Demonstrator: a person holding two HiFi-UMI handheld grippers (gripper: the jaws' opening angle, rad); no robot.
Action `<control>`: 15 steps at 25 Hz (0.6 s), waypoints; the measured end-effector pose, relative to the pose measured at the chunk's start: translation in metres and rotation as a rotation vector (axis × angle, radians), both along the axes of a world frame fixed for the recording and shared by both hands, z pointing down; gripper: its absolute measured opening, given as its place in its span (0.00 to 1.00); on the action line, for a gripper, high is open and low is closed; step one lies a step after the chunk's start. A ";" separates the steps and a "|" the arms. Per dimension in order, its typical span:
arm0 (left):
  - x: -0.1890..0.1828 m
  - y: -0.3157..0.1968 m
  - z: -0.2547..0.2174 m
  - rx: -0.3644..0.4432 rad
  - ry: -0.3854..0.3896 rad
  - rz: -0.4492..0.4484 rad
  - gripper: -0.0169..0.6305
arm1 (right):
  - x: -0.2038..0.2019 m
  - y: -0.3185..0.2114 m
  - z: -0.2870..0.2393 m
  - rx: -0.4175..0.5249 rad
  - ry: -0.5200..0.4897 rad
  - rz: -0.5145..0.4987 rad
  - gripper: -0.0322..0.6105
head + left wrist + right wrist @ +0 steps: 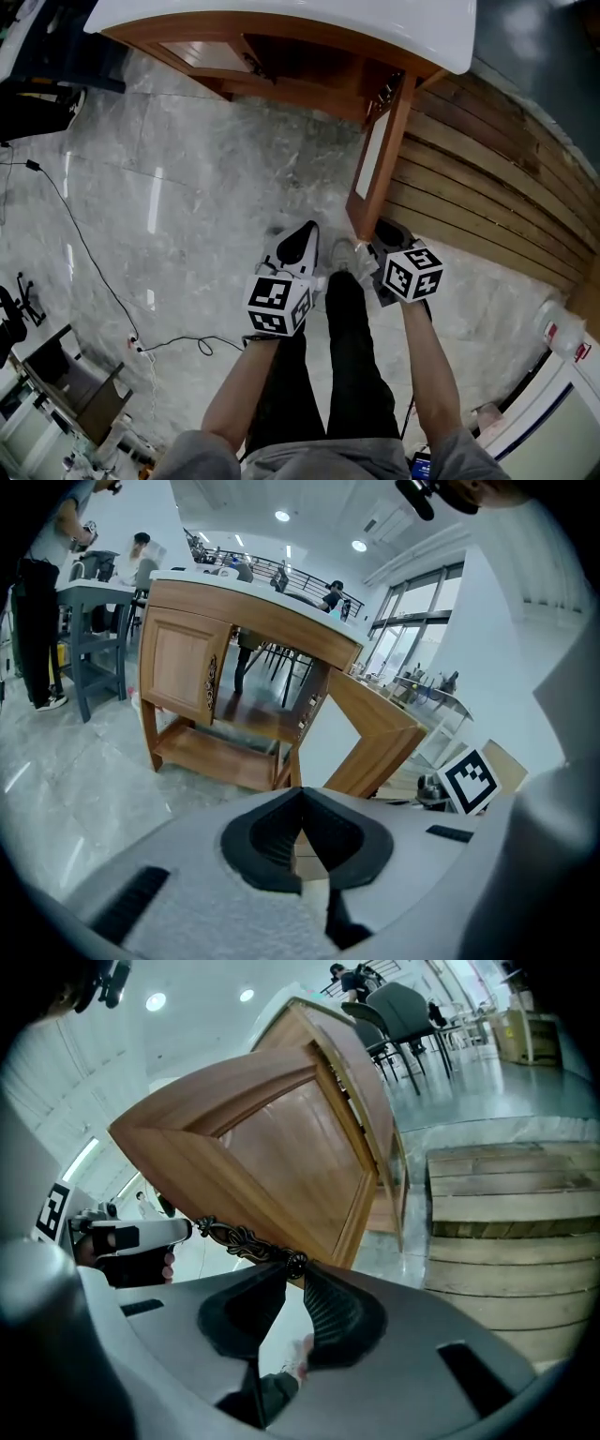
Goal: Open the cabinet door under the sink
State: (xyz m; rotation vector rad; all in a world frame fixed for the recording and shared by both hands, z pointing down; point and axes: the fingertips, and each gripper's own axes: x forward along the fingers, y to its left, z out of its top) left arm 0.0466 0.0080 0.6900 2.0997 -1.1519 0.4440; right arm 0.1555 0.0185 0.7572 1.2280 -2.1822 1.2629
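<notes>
Right gripper [296, 1272] clamps ornate handle [240, 1237] of swung-open cabinet door [281, 1138]; handle's near end hidden between jaws. Left gripper [301, 801] jaws together, empty.

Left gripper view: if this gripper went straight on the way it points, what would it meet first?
Probably the cabinet's front post, just left of the open door. The left gripper points at it across the floor, though depth is unclear.
</notes>
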 end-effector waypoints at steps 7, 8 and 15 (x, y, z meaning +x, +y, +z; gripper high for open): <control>0.022 0.007 -0.003 0.002 0.004 0.043 0.04 | 0.017 0.005 0.000 -0.011 -0.011 0.055 0.13; 0.024 0.008 -0.004 0.003 0.002 0.050 0.04 | 0.017 0.006 0.000 -0.013 -0.017 0.066 0.13; 0.029 0.006 -0.034 0.020 -0.008 0.083 0.04 | 0.021 0.017 -0.030 0.003 -0.025 0.083 0.08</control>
